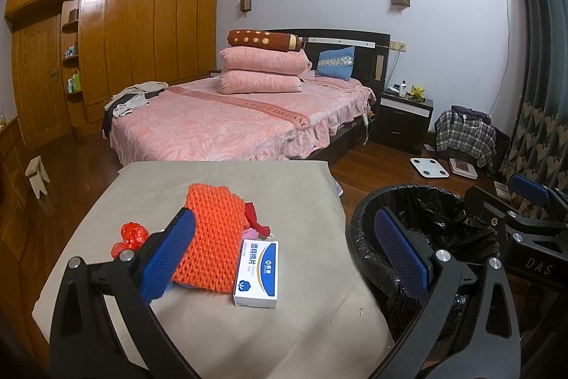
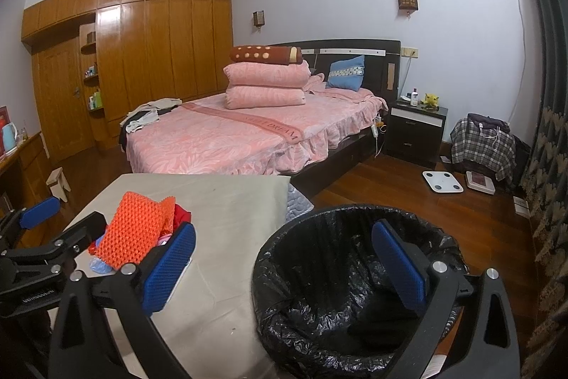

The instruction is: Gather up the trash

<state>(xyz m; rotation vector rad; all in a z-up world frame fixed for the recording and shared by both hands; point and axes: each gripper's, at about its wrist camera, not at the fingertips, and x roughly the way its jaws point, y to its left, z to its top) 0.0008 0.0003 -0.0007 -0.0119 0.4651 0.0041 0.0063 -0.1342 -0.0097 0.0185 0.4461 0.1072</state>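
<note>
Several trash items on beige table (image 1: 284, 315) — orange foam net (image 1: 213, 237), white box (image 1: 257, 272), red wrapper (image 1: 129, 237). Box ahead of left gripper (image 1: 284, 254), long axis running away from it; bin (image 2: 284, 244) rightward. Right gripper (image 2: 284, 258) farther, over bin. Both spread wide, empty.

Dim indoor light, sharp, fisheye-warped edges

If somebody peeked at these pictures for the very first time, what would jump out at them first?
Probably the bright orange netted foam lying on the beige table, with a white and blue box beside it. Next, the bin with its black liner standing right of the table. Behind them stretches a big pink bed with folded quilts stacked on it.
</note>
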